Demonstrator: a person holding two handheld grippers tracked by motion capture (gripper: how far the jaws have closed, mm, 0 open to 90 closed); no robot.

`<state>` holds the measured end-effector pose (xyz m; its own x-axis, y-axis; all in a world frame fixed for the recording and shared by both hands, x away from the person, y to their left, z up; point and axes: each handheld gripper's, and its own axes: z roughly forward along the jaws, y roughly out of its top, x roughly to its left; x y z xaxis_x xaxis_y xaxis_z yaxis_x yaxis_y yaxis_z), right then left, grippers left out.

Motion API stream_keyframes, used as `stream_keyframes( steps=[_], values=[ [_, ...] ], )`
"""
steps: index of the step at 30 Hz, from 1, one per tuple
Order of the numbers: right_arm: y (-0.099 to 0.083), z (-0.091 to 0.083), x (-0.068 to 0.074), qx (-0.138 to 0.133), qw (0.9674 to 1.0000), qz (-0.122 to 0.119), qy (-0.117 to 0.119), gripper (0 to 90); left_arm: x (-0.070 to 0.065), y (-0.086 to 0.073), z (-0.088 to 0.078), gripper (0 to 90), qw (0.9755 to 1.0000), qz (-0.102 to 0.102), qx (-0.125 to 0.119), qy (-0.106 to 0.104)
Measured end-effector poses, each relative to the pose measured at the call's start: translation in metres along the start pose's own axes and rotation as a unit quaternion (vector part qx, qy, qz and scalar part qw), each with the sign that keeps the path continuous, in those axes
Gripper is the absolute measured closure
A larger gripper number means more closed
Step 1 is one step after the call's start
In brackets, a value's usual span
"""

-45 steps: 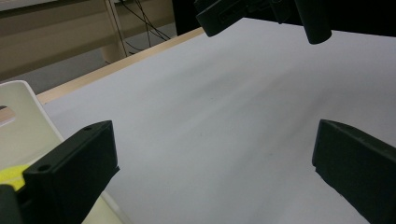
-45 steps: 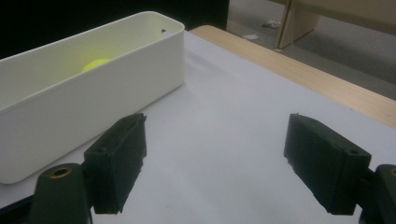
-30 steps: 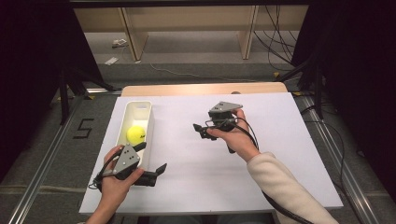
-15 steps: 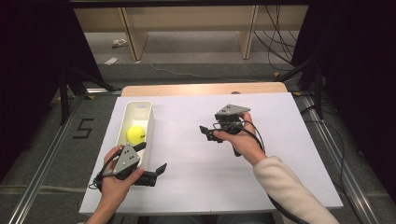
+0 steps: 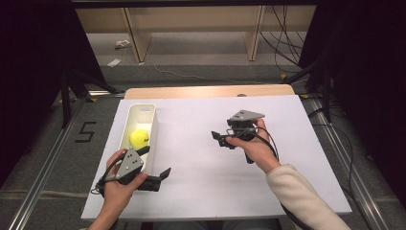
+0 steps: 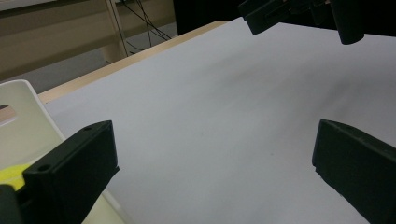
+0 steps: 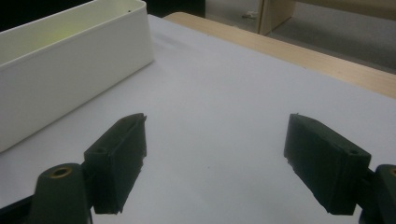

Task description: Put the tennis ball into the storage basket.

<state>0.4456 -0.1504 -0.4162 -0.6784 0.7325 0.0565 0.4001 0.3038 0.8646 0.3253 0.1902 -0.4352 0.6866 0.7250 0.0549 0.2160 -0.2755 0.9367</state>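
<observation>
A long white bin [image 5: 145, 108] stands at the table's left with a yellow ball [image 5: 140, 138] inside it. My left gripper [image 5: 155, 163] is at the bin's near end, open and empty, with one jaw over the bin's corner. In the left gripper view the left gripper [image 6: 215, 154] has its jaws wide apart over the white surface, with the bin [image 6: 23, 116] and a sliver of the ball [image 6: 11, 175] at the left. My right gripper [image 5: 218, 139] hovers mid-table, open and empty, jaws pointing toward the bin. In the right gripper view the right gripper [image 7: 215, 154] faces the bin [image 7: 70, 70].
A white sheet [image 5: 201, 191] covers the table, and a strip of wooden edge [image 5: 206, 91] shows at the far side. Wooden shelving and cables lie on the floor beyond. The right gripper [image 6: 261, 16] hangs at the top of the left gripper view.
The right gripper has drifted to the right, away from the bin, still open. The left gripper and the ball have stayed put.
</observation>
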Motion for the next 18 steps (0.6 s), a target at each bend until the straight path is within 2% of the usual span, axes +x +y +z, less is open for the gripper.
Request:
stream_keyframes(
  steps=[18],
  values=[
    [-0.015, -0.021, -0.016, -0.003, 0.9997, 0.017, -0.016, 21.8, 0.0, 0.0, 0.0, 0.0, 1.0, 0.0, 0.0, 0.0]
  ],
)
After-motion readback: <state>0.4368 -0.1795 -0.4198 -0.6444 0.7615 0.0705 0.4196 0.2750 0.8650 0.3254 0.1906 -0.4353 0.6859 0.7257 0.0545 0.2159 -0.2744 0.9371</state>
